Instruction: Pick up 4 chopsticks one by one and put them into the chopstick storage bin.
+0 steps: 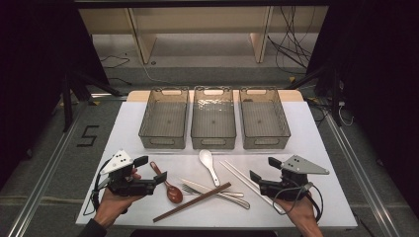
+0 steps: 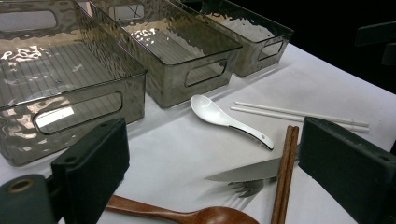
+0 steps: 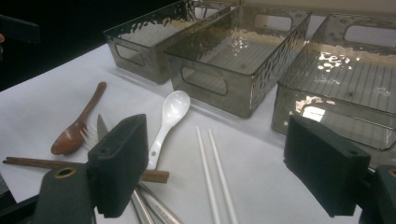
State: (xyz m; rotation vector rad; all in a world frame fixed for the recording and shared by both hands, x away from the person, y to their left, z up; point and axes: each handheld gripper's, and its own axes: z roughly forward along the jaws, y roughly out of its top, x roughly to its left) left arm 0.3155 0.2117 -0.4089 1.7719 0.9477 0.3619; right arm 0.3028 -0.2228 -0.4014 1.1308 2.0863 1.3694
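Observation:
My left gripper (image 1: 150, 169) rests low at the front left of the white mat (image 1: 316, 143), held by a hand, jaws open and empty. A wooden spoon (image 1: 168, 185) lies just right of its jaws. My right gripper (image 1: 265, 169) sits at the front right, also open and empty, beside a pair of white chopsticks (image 1: 247, 181). Between the grippers lie a white ceramic spoon (image 1: 208, 165), a knife and fork (image 1: 217, 191) and brown chopsticks (image 1: 192, 201) across them. In the left gripper view the open left gripper (image 2: 215, 149) faces the white spoon (image 2: 224, 117). The right gripper (image 3: 219, 154) frames the white chopsticks (image 3: 212, 172).
Three smoky transparent bins stand side by side behind the cutlery: left (image 1: 164, 118), middle (image 1: 213, 118) and right (image 1: 264, 118), all with nothing inside. The mat's front edge runs just below my hands. Dark floor, rails and cables surround the table.

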